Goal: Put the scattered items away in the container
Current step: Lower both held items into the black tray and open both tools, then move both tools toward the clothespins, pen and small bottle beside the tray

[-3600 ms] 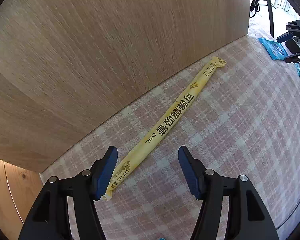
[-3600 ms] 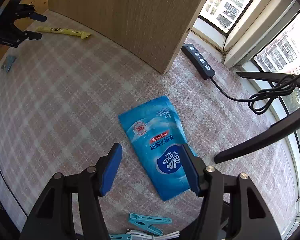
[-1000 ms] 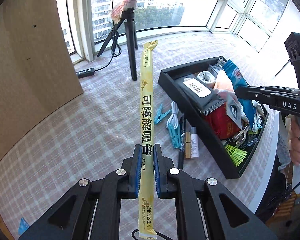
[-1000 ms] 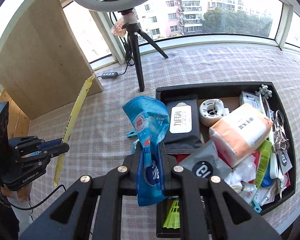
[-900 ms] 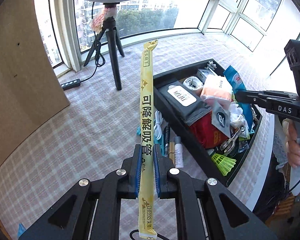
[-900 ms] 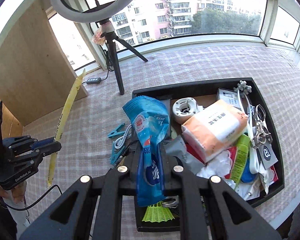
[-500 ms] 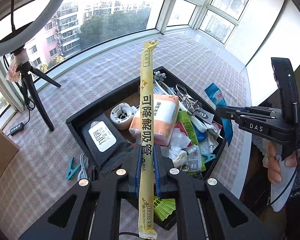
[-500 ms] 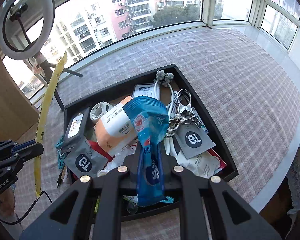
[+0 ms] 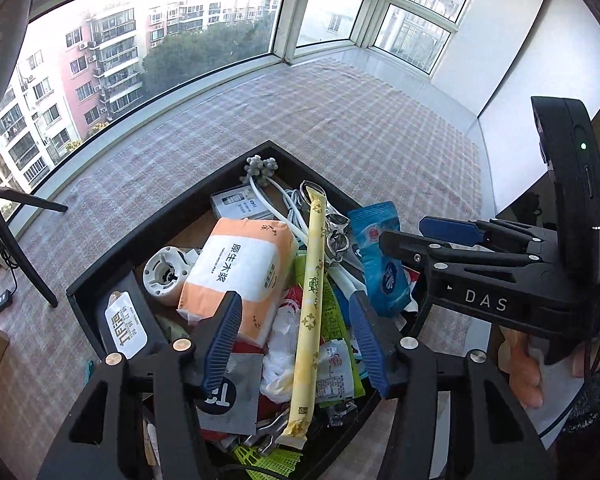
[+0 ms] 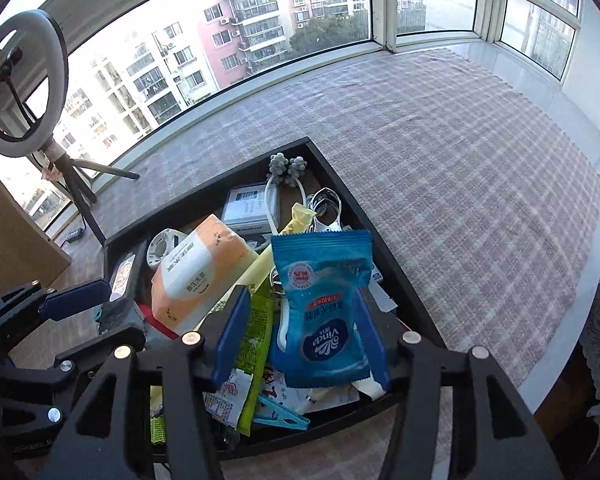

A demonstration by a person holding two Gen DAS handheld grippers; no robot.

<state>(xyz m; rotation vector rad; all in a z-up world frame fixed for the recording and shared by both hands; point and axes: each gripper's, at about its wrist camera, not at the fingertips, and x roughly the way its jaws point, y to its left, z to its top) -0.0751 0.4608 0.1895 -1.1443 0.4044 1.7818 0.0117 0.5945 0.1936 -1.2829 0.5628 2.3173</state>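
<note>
Both claws are hanging wide open over the black tray (image 9: 172, 216): left claw (image 9: 296, 340) straddling the yellow straw packet (image 9: 310, 304), running 6-to-12, right claw (image 10: 302, 340) framing the blue tissue pack (image 10: 324, 312).

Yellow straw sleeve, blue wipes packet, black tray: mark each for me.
yellow straw sleeve (image 9: 310, 316), left wrist view, middle of its length.
blue wipes packet (image 10: 324, 308), right wrist view, centre of its printed face.
black tray (image 10: 220, 179), right wrist view, far rim.

Black tray (image 9: 148, 232) piled full; checked cloth (image 10: 460, 168) beyond bare, passable.
</note>
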